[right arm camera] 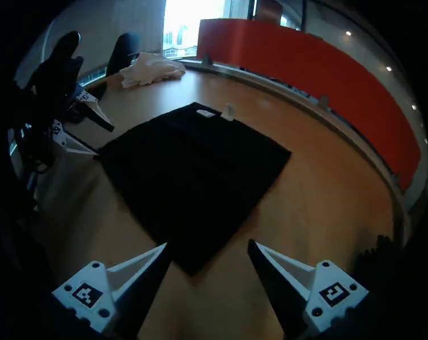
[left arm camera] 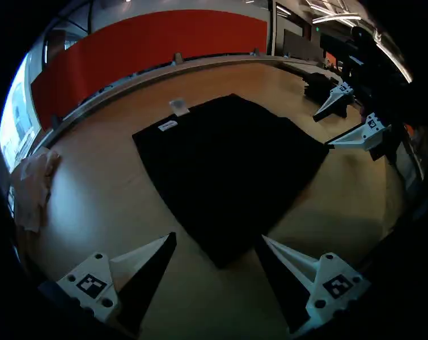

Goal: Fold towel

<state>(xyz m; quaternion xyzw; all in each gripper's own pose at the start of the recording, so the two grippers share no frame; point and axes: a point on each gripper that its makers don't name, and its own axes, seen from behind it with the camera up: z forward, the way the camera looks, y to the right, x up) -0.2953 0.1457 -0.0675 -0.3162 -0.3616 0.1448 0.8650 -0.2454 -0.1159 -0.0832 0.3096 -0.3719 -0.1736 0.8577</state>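
Parted jaws of the left gripper (left arm camera: 216,235) and right gripper (right arm camera: 208,243) each frame a neighbouring corner of the black towel (left arm camera: 231,170), spread flat on the wooden surface (left arm camera: 100,198) just ahead of them

Black towel (left arm camera: 231,170) flat on table (left arm camera: 100,198)

A wooden desk (left arm camera: 100,187) with a curved far edge takes up most of both views. Behind it runs a long red partition (left arm camera: 157,39). A pale, crumpled cloth (left arm camera: 35,181) lies at the desk's edge, close to a bright window (left arm camera: 15,119). A small, pale, upright object (left arm camera: 178,105), too small to identify, stands on the desk nearer the partition. Strip lights (left arm camera: 335,18) glow on the ceiling.
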